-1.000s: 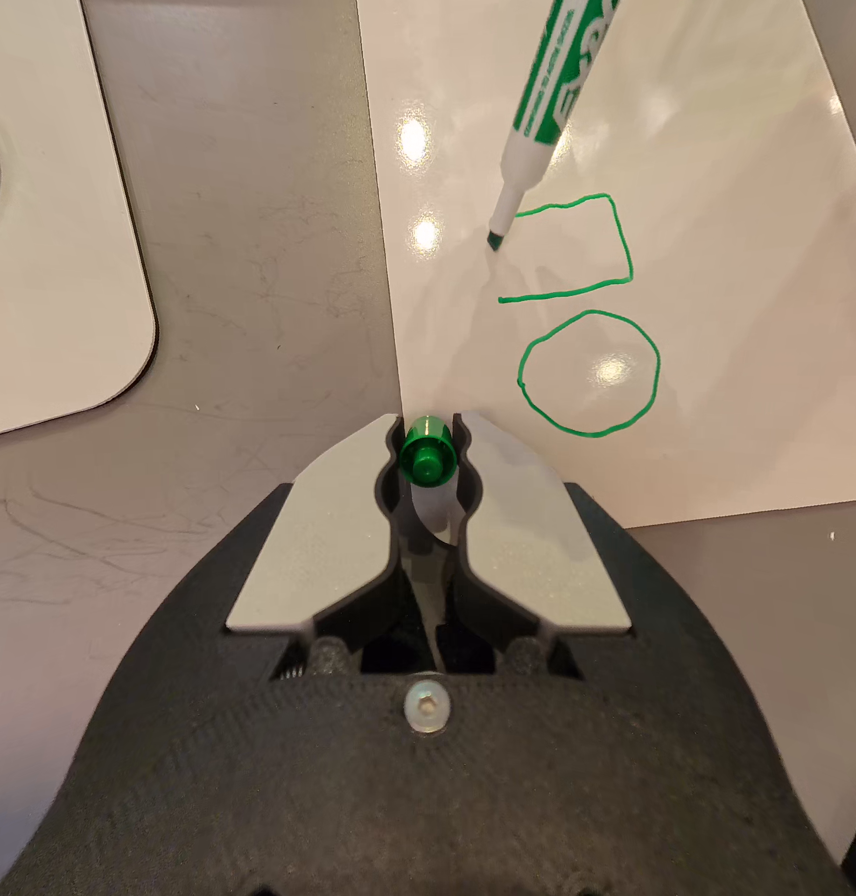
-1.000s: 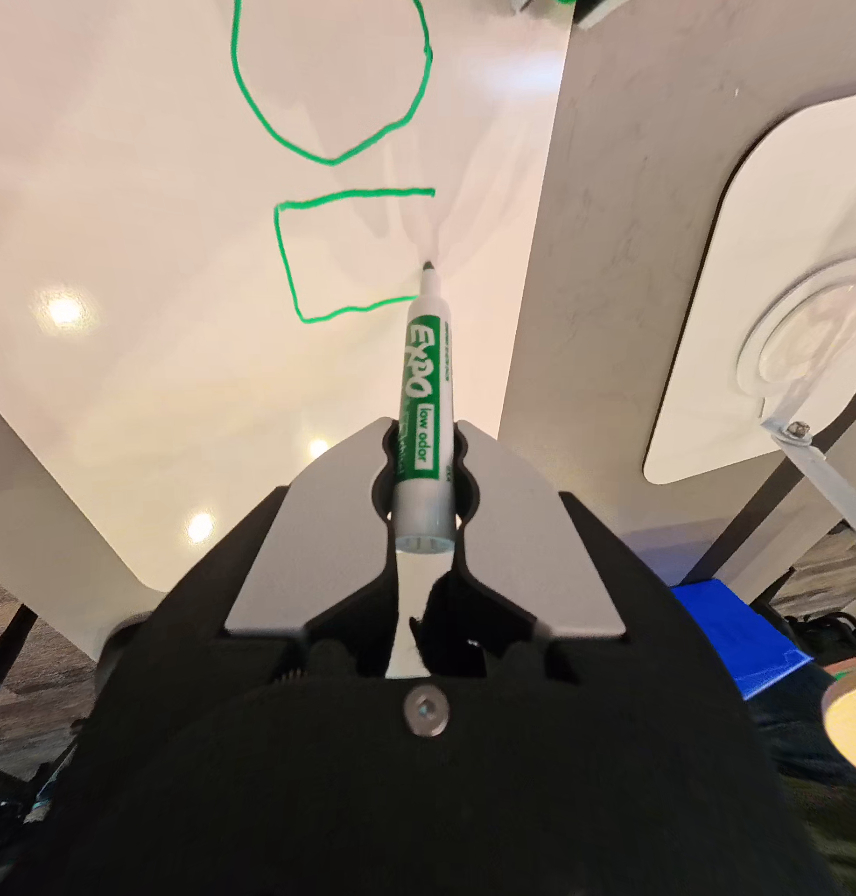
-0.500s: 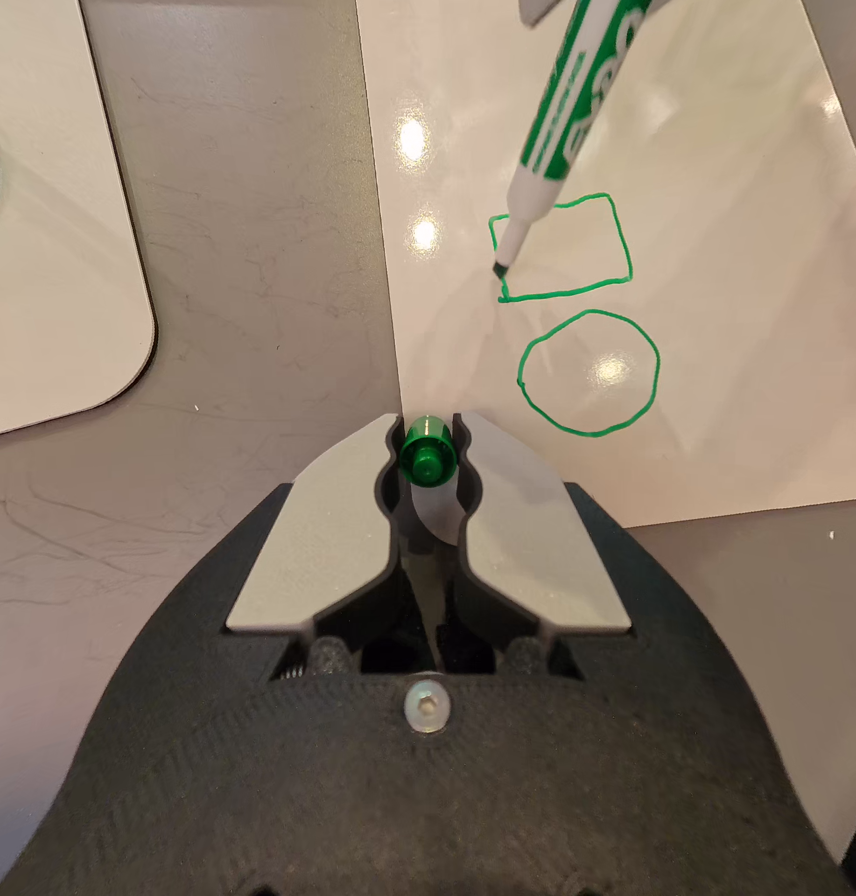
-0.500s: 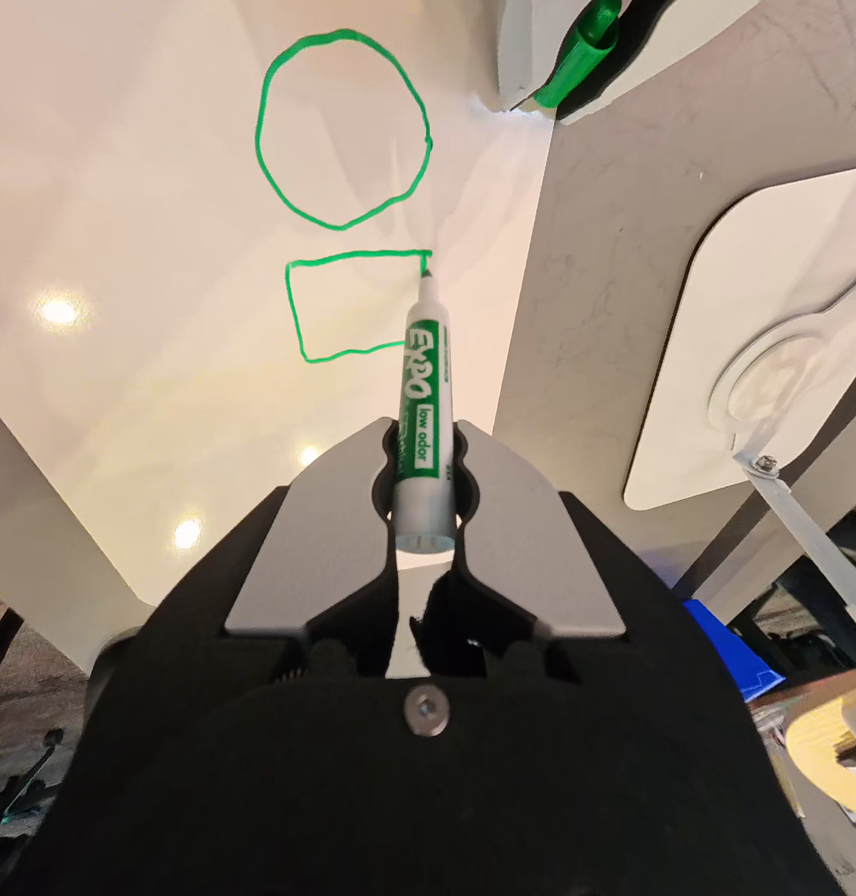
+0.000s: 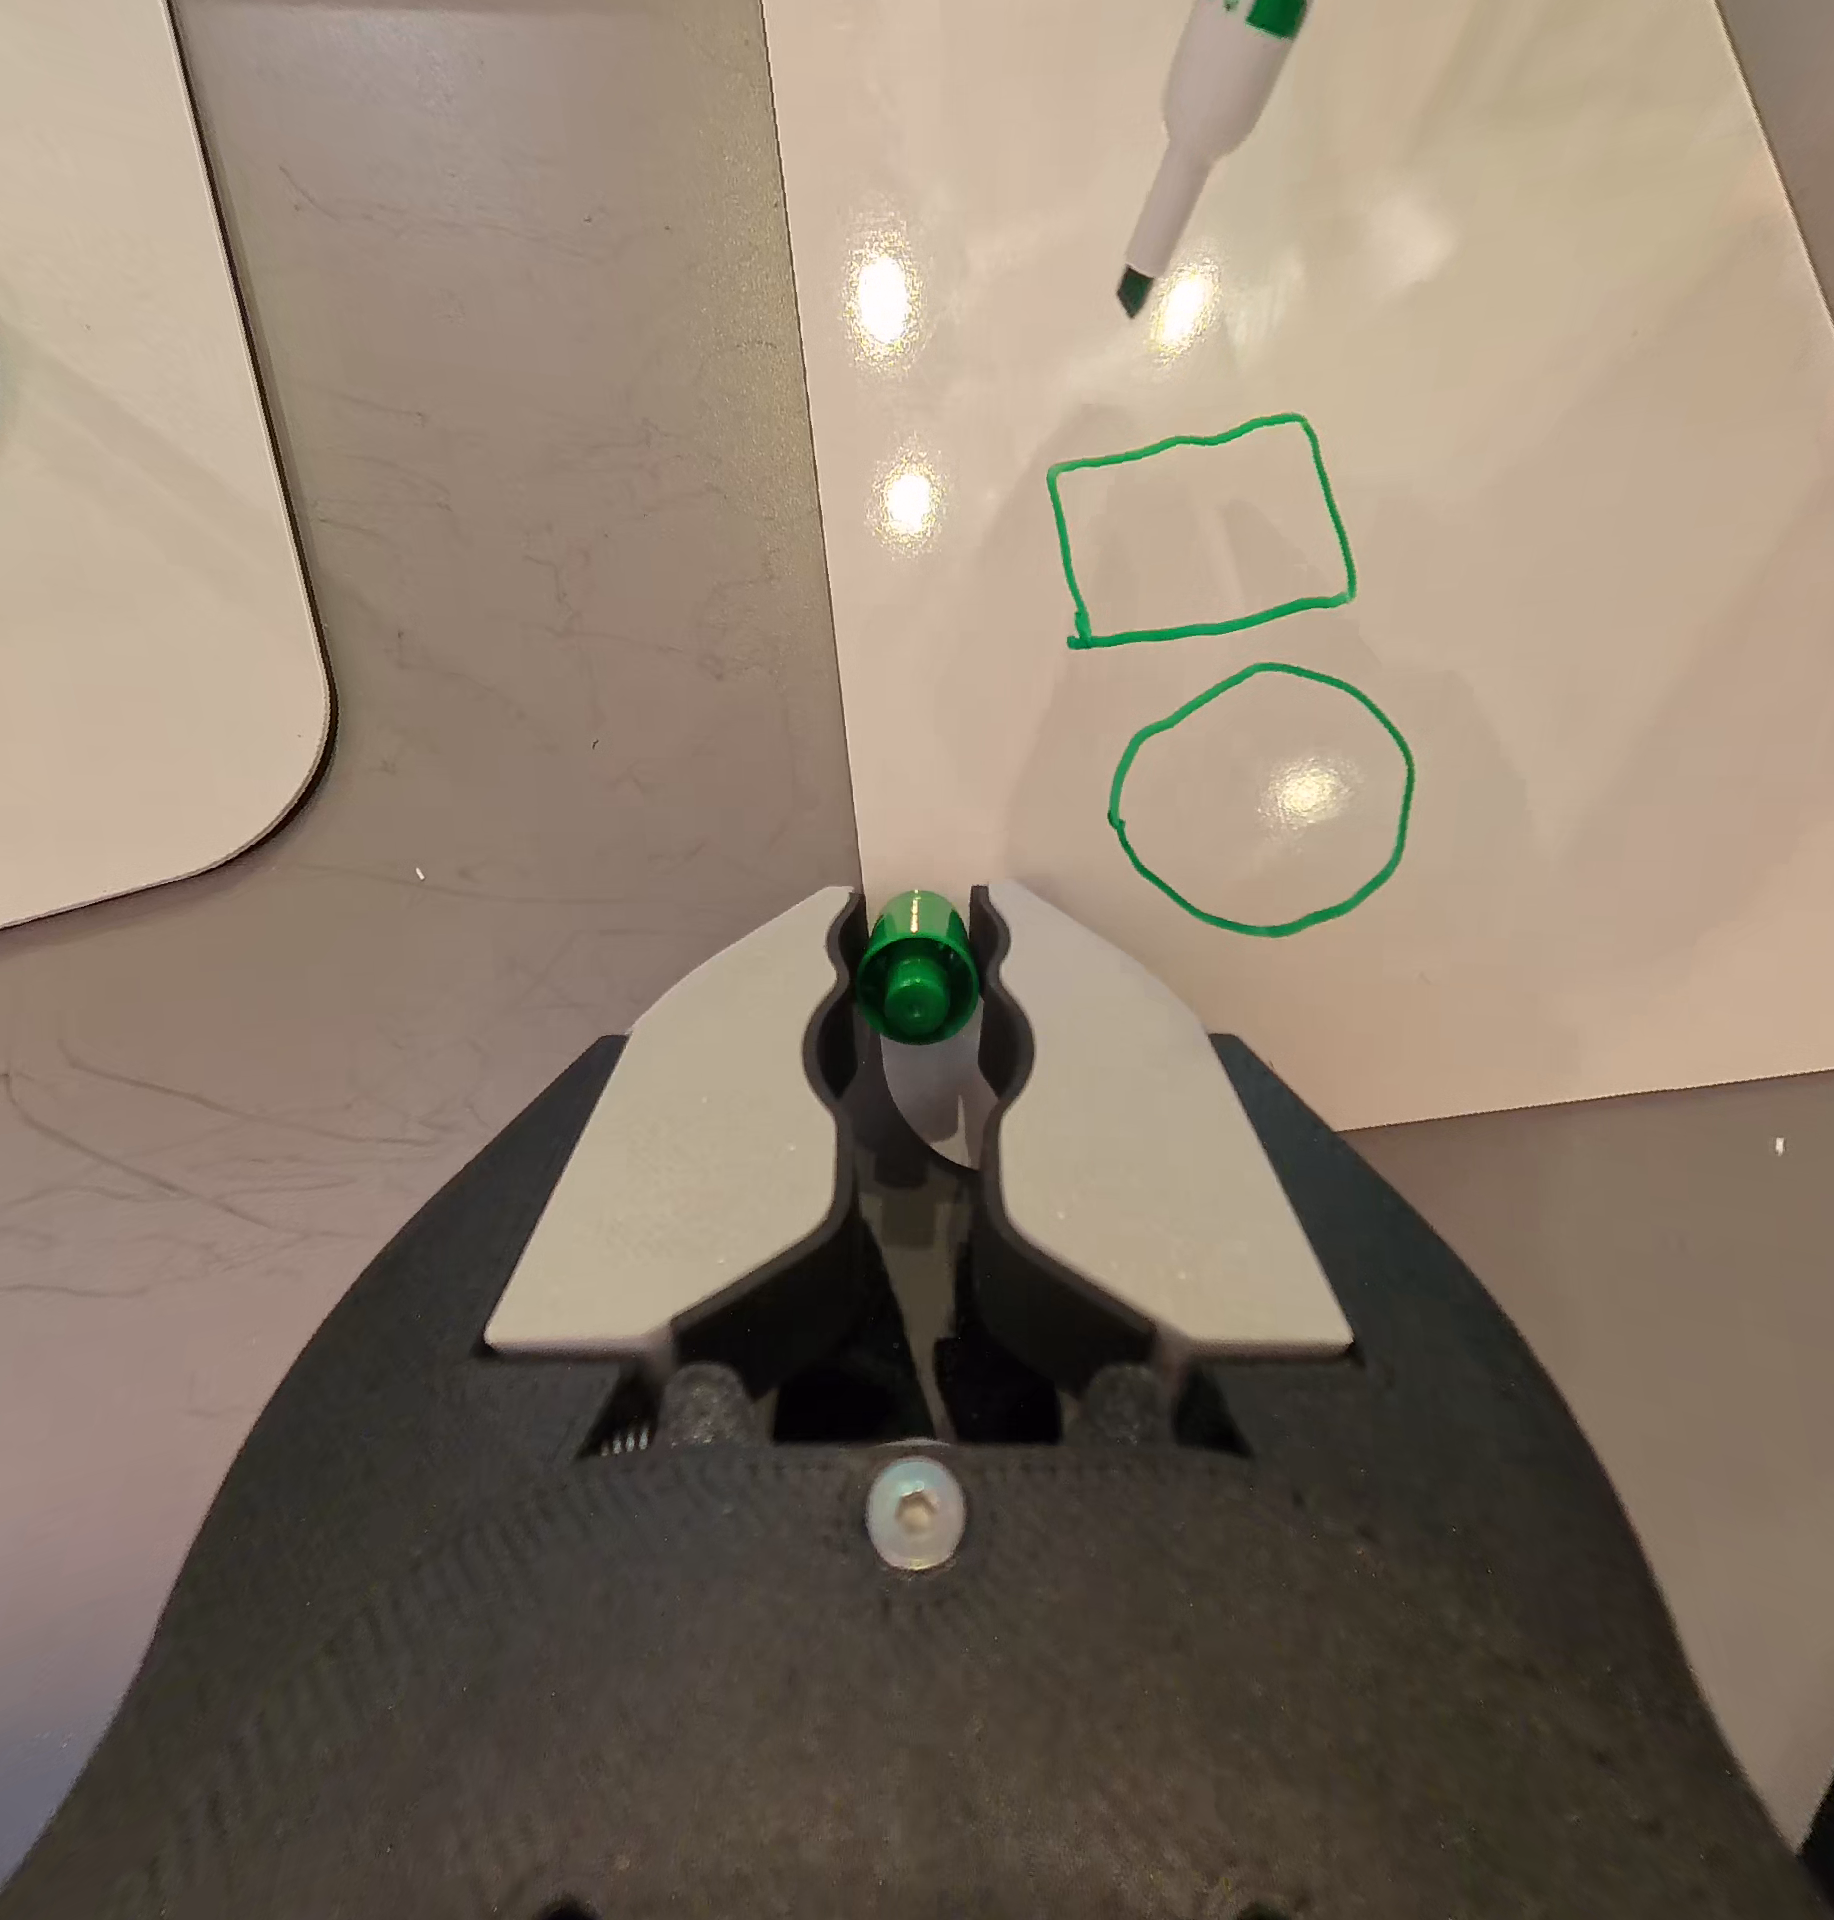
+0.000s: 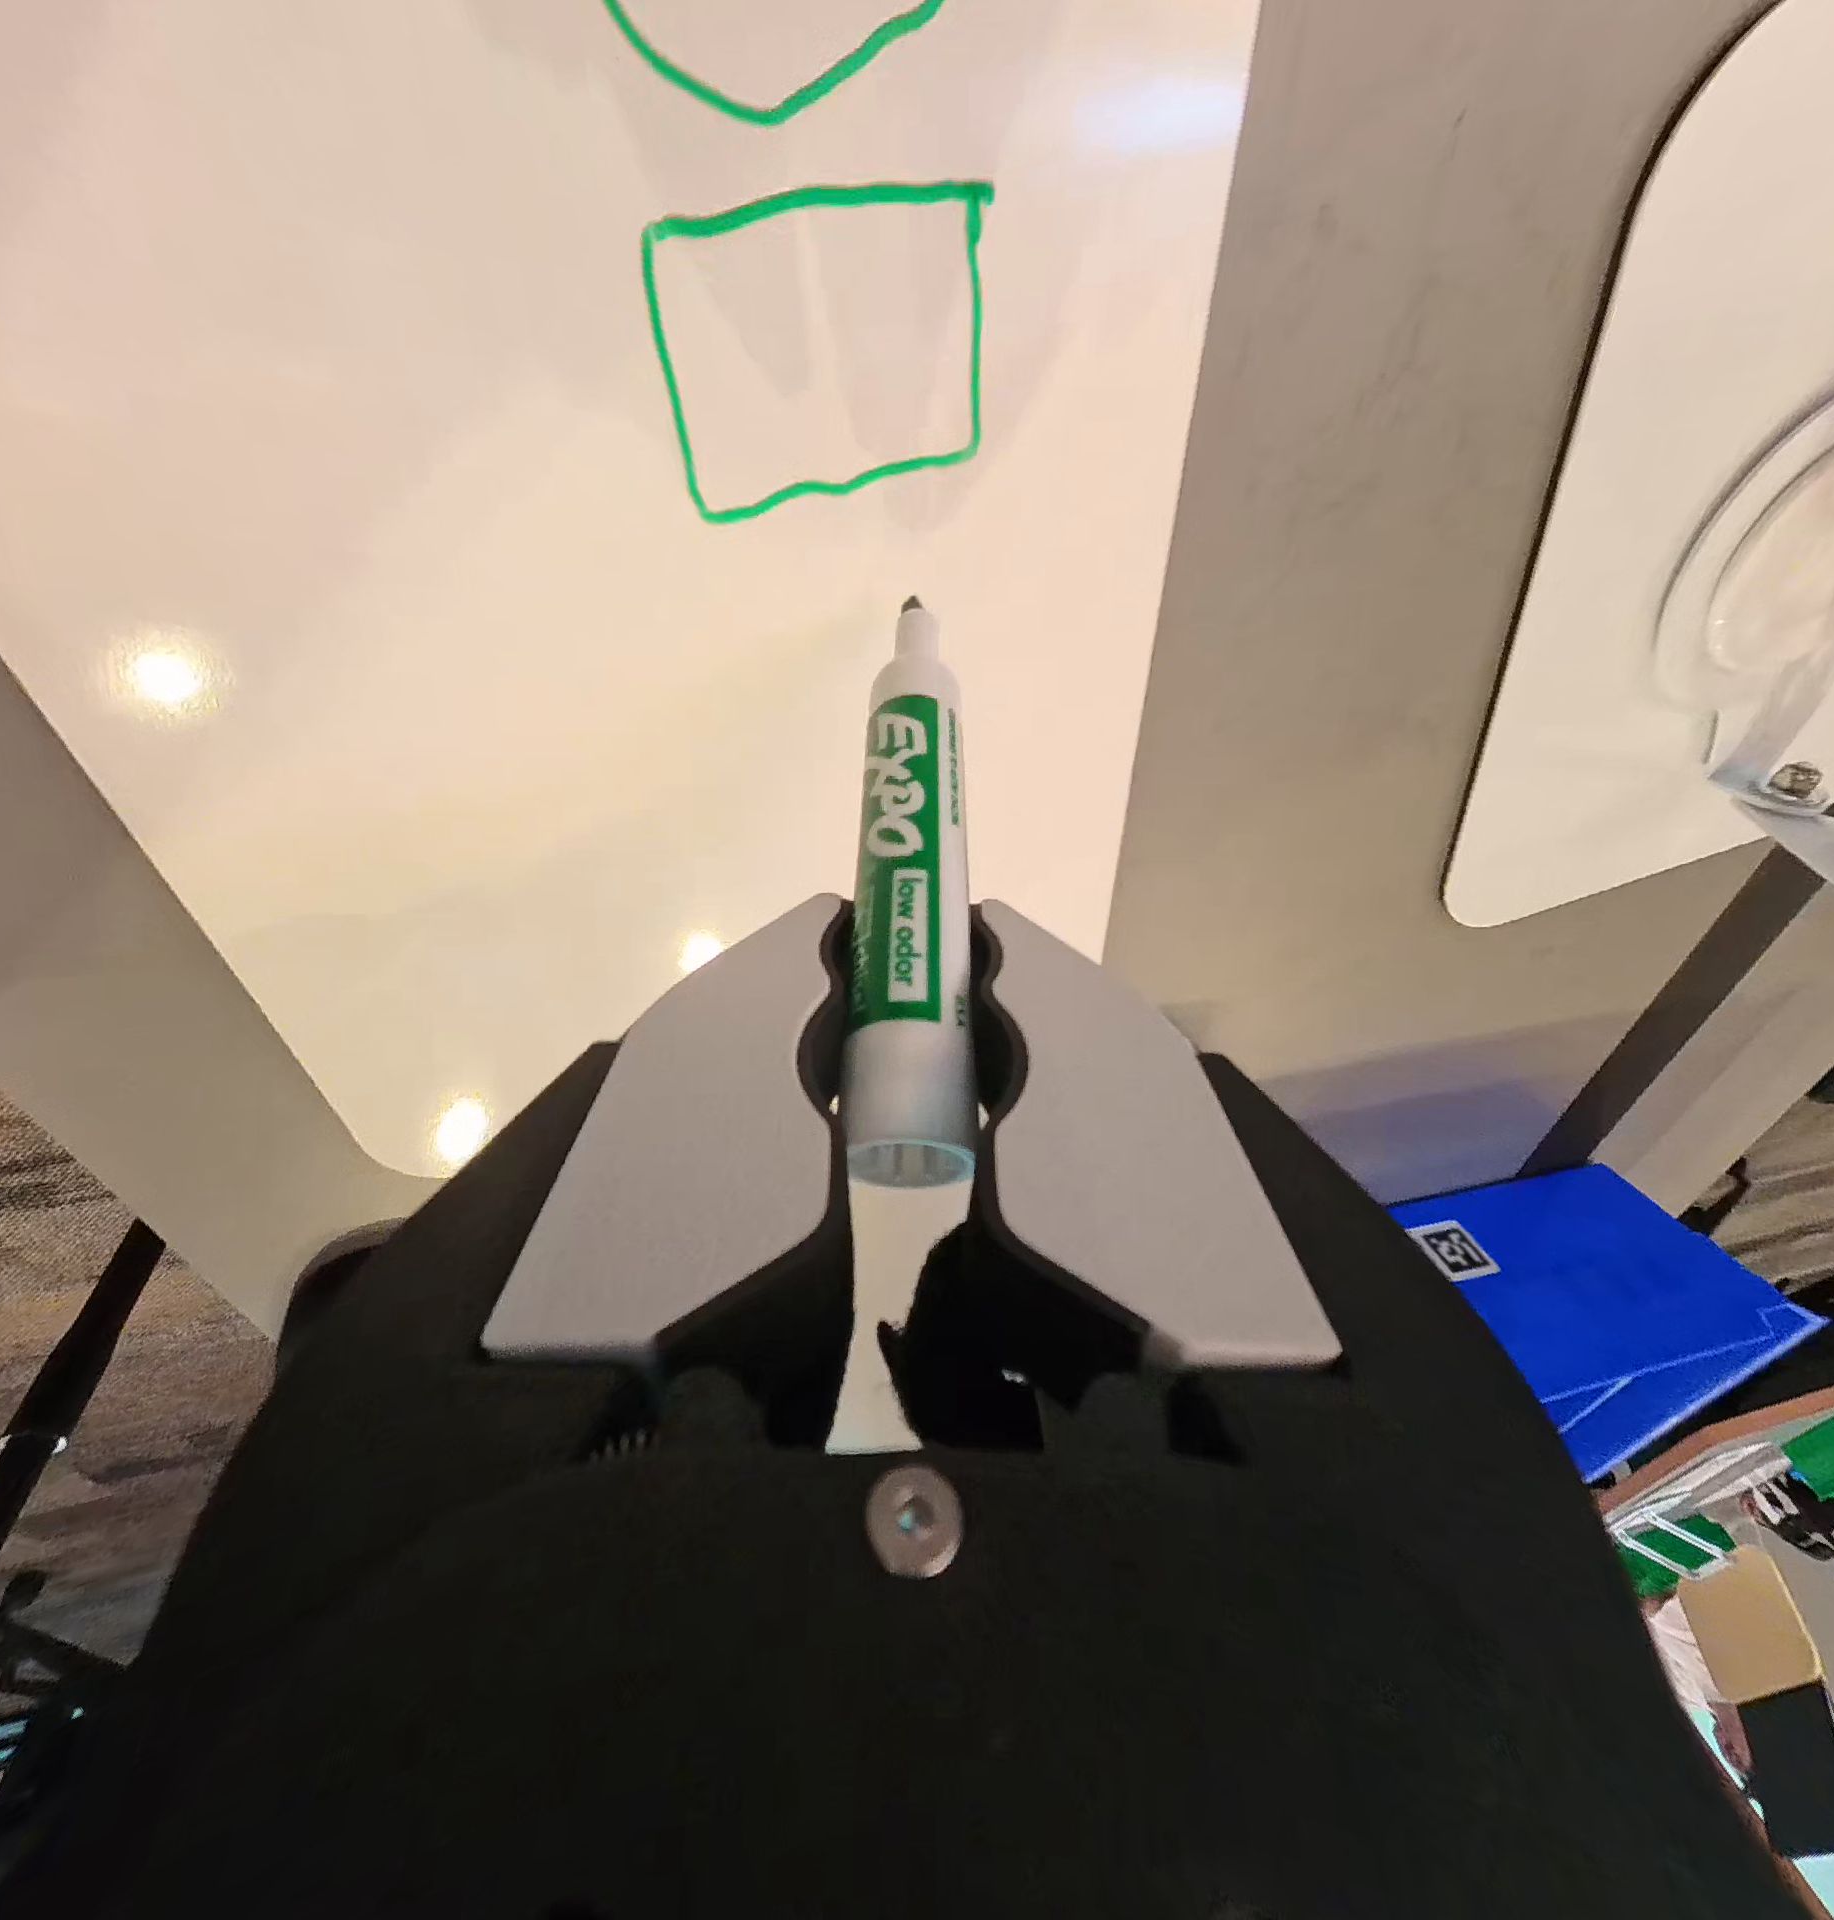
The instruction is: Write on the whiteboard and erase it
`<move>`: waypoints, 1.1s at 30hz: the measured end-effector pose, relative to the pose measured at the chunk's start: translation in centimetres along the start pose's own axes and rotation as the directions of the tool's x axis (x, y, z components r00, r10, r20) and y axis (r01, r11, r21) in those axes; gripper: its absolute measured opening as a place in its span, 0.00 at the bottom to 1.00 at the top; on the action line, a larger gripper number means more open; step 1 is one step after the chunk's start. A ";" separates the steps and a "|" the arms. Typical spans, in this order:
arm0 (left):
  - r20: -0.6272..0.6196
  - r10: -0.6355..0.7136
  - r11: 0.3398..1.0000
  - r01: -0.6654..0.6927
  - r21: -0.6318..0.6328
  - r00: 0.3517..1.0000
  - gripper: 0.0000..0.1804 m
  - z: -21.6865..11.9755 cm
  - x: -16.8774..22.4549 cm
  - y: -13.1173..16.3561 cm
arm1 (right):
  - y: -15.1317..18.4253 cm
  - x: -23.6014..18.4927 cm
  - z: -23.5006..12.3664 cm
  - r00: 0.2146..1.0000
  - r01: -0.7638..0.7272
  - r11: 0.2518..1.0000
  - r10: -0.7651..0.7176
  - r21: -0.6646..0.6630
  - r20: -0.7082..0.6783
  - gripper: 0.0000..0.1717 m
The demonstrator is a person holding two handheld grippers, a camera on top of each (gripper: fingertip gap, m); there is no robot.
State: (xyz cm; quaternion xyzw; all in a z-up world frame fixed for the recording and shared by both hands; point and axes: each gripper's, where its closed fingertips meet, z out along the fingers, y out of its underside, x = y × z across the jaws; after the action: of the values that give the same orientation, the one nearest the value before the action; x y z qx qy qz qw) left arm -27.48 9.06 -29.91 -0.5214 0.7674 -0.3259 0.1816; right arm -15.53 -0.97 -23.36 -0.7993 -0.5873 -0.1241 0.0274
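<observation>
While both claws were loaded, the grey worktop lay under everything, widest to the left of the left claw. White whiteboard lay flat on it, ahead and to the right of the left claw; in the right wrist view the same board filled the space ahead of the right claw. A second white panel with rounded corner lay far left of the left claw, apart from the board.

Two green shapes were on the board: a drawn rectangle, closed on all four sides, and a drawn circle nearer the left claw, just right of its tip.

Right claw pinched the green-and-white marker by the rear of its barrel, pads pressed on both sides, nib pointing forward. Nib sat short of the rectangle's near edge; in the left wrist view it hung beyond the rectangle; contact with the board could not be told.

Left claw pinched the green marker cap, end-on to the camera, both pads against it, over the board's left edge.
</observation>
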 end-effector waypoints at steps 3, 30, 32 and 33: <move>0.000 0.000 1.000 0.000 0.000 1.000 0.11 0.0 0.0 0.0 | -0.2 -0.4 0.2 1.000 0.014 1.000 -0.014 0.000 0.011 0.12; -0.002 0.000 1.000 0.000 0.000 1.000 0.11 0.0 0.0 0.0 | 1.0 -1.0 0.8 0.999 0.027 0.997 -0.025 -0.069 0.033 0.12; -0.002 0.000 1.000 0.000 0.000 1.000 0.11 0.0 0.0 0.0 | 1.7 -1.0 0.9 0.999 0.017 0.997 -0.014 -0.080 0.032 0.12; -0.002 0.000 1.000 0.000 0.000 1.000 0.11 0.0 0.0 0.0 | 2.0 -1.0 0.9 0.999 0.010 0.996 -0.007 -0.084 0.034 0.12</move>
State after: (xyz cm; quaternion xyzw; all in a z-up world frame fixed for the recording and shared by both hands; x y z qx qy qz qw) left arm -27.49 9.06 -29.91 -0.5211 0.7677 -0.3264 0.1808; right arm -13.76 -2.36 -24.25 -0.7993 -0.5852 -0.1354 -0.0165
